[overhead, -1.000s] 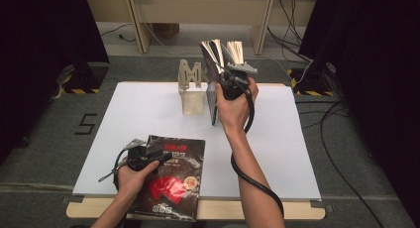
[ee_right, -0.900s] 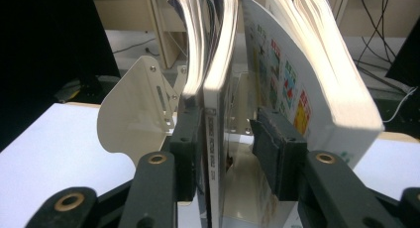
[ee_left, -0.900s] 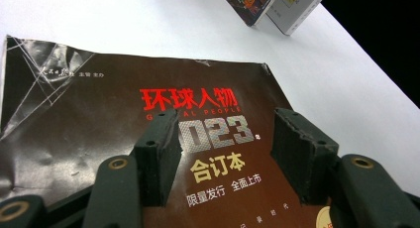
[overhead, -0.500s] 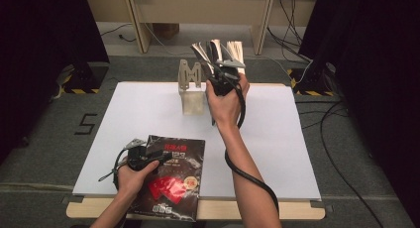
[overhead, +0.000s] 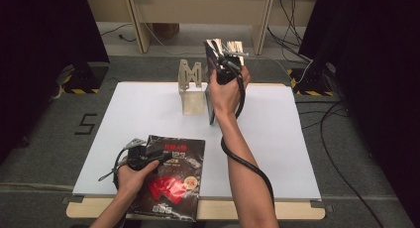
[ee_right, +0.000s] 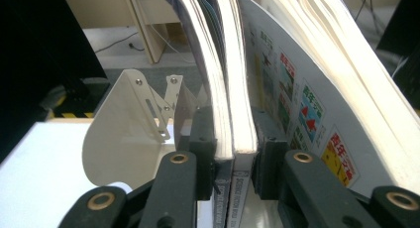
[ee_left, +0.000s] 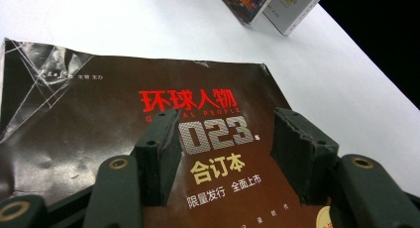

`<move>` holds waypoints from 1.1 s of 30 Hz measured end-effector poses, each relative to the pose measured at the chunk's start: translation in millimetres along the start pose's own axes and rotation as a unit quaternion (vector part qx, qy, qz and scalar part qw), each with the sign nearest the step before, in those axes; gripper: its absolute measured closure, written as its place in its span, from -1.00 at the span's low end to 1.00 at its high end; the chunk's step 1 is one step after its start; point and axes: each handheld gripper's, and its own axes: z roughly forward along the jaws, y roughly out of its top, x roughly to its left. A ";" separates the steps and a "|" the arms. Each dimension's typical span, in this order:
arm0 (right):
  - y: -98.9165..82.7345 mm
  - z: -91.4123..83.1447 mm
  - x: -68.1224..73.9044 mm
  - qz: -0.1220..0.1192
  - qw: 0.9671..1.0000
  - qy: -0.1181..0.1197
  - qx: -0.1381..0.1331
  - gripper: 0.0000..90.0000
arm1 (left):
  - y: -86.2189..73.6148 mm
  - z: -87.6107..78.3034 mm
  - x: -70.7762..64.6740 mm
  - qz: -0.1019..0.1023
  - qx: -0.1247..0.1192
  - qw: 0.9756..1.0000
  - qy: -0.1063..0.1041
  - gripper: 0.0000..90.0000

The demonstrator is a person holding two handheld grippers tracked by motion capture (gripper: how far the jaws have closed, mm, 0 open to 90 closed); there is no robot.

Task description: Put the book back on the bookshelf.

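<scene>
**Books racked against the bookend, one magazine still flat on the table**

Right gripper (ee_right: 233,153): jaws have just been closing and now clamp the upper page edges of two upright books (ee_right: 230,89) — a dark-covered one and a white-spined one, pads pressing on both outer faces. In the high view the right gripper (overhead: 225,64) sits at the top of the standing stack at the far middle of the white table top (overhead: 277,139). A third, thicker book with coloured stickers on its cover (ee_right: 307,104) leans just beside the gripped pair, outside the jaw. The cream metal bookend (ee_right: 129,134) stands just beside the stack on the other side; whether it touches the books I can't tell.

Left gripper (ee_left: 228,153): jaws apart, nothing pinched, hovering low over the dark glossy magazine with red Chinese title (ee_left: 148,119). That magazine (overhead: 173,173) lies flat at the near table edge, overhanging it slightly, well apart from the bookend.

Progress, as a judgement: the standing books look placed and are being squared up or steadied. Left to do: grip the flat magazine, carry it across, stand it with the rest. Roughly past the midpoint, last item pending.
</scene>
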 end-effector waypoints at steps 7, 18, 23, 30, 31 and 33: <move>-3.9 -2.2 3.3 -0.014 1.000 -0.011 0.005 0.66 | 0.3 -0.3 0.4 0.000 -0.003 1.000 0.000 -0.03; -10.1 -11.1 6.3 -0.053 0.999 -0.008 -0.010 0.40 | -0.1 -0.4 0.3 0.000 -0.001 1.000 0.002 -0.04; -14.7 -13.4 3.9 -0.053 0.999 0.000 -0.009 0.38 | 0.8 -1.7 0.5 0.005 -0.004 1.000 0.007 -0.06; -21.6 -21.0 1.6 -0.058 0.998 0.009 -0.016 0.38 | 1.2 -2.3 0.8 0.008 -0.005 1.000 0.012 -0.08; -22.2 -21.8 0.8 -0.056 0.998 0.010 -0.017 0.38 | 1.2 -2.4 0.9 0.008 -0.005 1.000 0.013 -0.08; -22.9 -22.9 -1.1 -0.055 0.998 0.012 -0.015 0.38 | 1.3 -2.4 0.9 0.007 -0.006 1.000 0.015 -0.09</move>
